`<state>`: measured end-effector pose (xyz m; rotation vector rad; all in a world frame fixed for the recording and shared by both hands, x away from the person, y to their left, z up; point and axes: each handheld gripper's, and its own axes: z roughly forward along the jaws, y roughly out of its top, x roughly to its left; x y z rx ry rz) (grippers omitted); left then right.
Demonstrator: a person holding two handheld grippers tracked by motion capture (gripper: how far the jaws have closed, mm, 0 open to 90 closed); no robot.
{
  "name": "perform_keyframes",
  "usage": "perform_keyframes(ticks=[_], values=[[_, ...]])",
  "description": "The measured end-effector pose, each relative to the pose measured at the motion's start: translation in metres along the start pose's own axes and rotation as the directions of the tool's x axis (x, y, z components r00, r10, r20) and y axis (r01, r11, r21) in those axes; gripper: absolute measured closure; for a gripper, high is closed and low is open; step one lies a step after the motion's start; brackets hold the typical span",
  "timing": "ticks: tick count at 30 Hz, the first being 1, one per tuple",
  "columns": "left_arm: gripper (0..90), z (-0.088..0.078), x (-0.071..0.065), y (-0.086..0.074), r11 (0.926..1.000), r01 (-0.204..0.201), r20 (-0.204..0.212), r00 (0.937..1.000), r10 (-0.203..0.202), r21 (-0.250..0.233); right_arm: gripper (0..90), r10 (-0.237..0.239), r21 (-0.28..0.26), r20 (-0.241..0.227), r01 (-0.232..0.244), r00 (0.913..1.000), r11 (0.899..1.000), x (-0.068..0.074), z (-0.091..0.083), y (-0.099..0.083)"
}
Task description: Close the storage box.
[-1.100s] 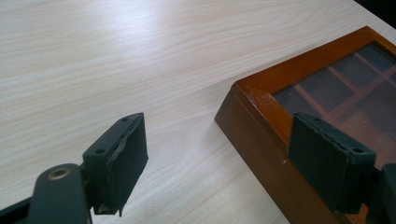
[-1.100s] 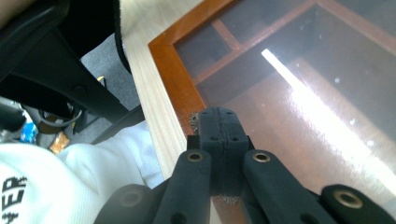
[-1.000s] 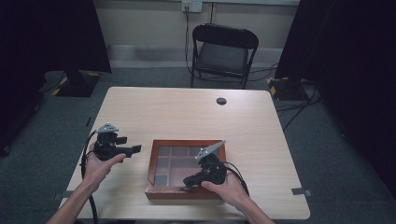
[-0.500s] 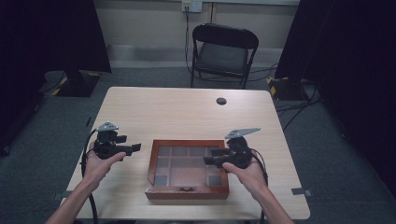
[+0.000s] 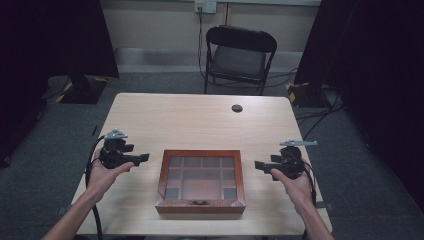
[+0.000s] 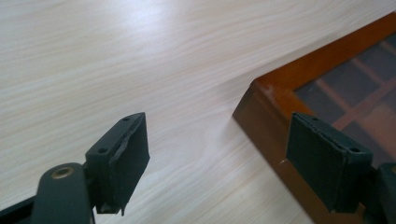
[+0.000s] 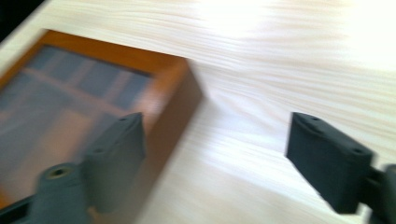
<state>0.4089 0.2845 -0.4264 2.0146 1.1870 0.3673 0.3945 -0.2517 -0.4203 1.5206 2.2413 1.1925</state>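
the wooden table (image 5: 200, 120) takes up the centre of the high view, and the glass-lidded wooden box (image 5: 201, 180) is seen lying flat and closed in the lower middle of the frame, its clasp on the near edge. nothing is held above it and nothing is placed on its lid. the left gripper (image 5: 142, 159) is held at the lower left, apart from the box, its jaws spread with nothing between them; in the left gripper view the box corner (image 6: 299, 93) is seen at the right, beyond the jaws. the right gripper (image 5: 260, 165) is held at the lower right, apart from the box, its jaws just opened wide and empty. the work on the box is judged finished or paused: the lid is shut and both grippers are drawn clear.
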Motion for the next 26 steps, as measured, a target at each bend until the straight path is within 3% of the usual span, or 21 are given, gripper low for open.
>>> perform_keyframes(ticks=[1, 2, 3, 4, 5, 9, 10, 12, 13, 14, 15, 16, 17, 18, 20, 24, 26], values=[[20.9, 0.002, 0.002, -0.003, 0.9999, 0.004, -0.014, 0.9999, -0.004, 0.014, 16.1, 0.029, 0.007, 0.020, -0.029, 0.9994, 1.000, -0.010, 0.002, -0.006], [20.9, 0.004, 0.006, -0.007, 0.9995, 0.007, -0.008, 0.9999, -0.007, 0.030, 16.1, 0.029, 0.007, 0.020, -0.029, 0.9994, 1.000, -0.010, 0.002, -0.006], [20.9, 0.007, 0.008, -0.011, 0.9989, 0.017, -0.030, 0.9994, -0.015, 0.044, 16.1, 0.048, 0.002, 0.029, -0.048, 0.9984, 0.999, -0.015, 0.003, -0.011], [20.9, 0.009, 0.009, -0.015, 0.9981, 0.021, -0.023, 0.9995, -0.020, 0.057, 15.8, 0.057, 0.017, 0.056, -0.058, 0.9968, 0.998, -0.019, 0.006, -0.015], [20.9, 0.011, 0.009, -0.017, 0.9976, 0.018, -0.015, 0.9997, -0.017, 0.067, 14.9, 0.039, 0.062, 0.107, -0.045, 0.9936, 0.997, -0.022, 0.011, -0.021], [20.4, 0.018, 0.007, -0.023, 0.9948, -0.011, -0.032, 0.9994, 0.015, 0.101, 15.2, 0.034, 0.130, 0.172, -0.057, 0.9846, 0.990, -0.029, 0.023, -0.029], [20.4, 0.022, 0.006, -0.026, 0.9928, -0.018, -0.053, 0.9983, 0.025, 0.118, 15.4, 0.021, 0.160, 0.234, -0.060, 0.9720, 0.985, -0.030, 0.029, -0.032], [20.3, 0.025, 0.006, -0.029, 0.9912, -0.023, -0.064, 0.9974, 0.032, 0.130, 15.4, 0.014, 0.160, 0.249, -0.055, 0.9684, 0.986, -0.030, 0.031, -0.032], [20.0, 0.028, 0.006, -0.031, 0.9892, -0.033, -0.065, 0.9970, 0.042, 0.143, 14.9, -0.001, 0.176, 0.286, -0.051, 0.9581, 0.983, -0.030, 0.037, -0.034], [19.8, 0.033, 0.005, -0.035, 0.9864, -0.046, -0.102, 0.9928, 0.063, 0.158, 14.2, -0.017, 0.186, 0.296, -0.040, 0.9549, 0.982, -0.030, 0.039, -0.036], [19.2, 0.038, 0.004, -0.037, 0.9854, -0.055, -0.116, 0.9905, 0.074, 0.161, 14.4, -0.047, 0.187, 0.326, -0.015, 0.9440, 0.982, -0.029, 0.041, -0.037], [19.5, 0.038, 0.004, -0.037, 0.9854, -0.055, -0.116, 0.9905, 0.074, 0.161, 14.4, -0.047, 0.187, 0.326, -0.015, 0.9440, 0.982, -0.029, 0.041, -0.037], [19.5, 0.041, 0.004, -0.039, 0.9784, -0.084, -0.113, 0.9879, 0.106, 0.189, 11.7, -0.057, 0.177, 0.339, -0.004, 0.9389, 0.984, -0.028, 0.043, -0.038], [13.8, 0.046, 0.006, -0.043, 0.9870, -0.054, -0.103, 0.9922, 0.070, 0.151, 2.0, -0.063, 0.119, 0.340, 0.023, 0.9382, 0.993, -0.029, 0.048, -0.043], [10.4, 0.047, 0.006, -0.043, 0.9872, -0.063, -0.110, 0.9908, 0.079, 0.147, 0.0, -0.065, 0.094, 0.339, 0.035, 0.9385, 0.995, -0.030, 0.051, -0.046], [1.1, 0.052, 0.010, -0.050, 0.9942, -0.069, -0.098, 0.9922, 0.077, 0.082, 0.0, -0.062, 0.063, 0.346, 0.042, 0.9362, 0.997, -0.030, 0.052, -0.048], [0.0, 0.053, 0.011, -0.053, 0.9959, -0.073, -0.094, 0.9925, 0.078, 0.053, 0.0, -0.065, 0.016, 0.337, 0.063, 0.9391, 0.998, -0.031, 0.054, -0.051]])
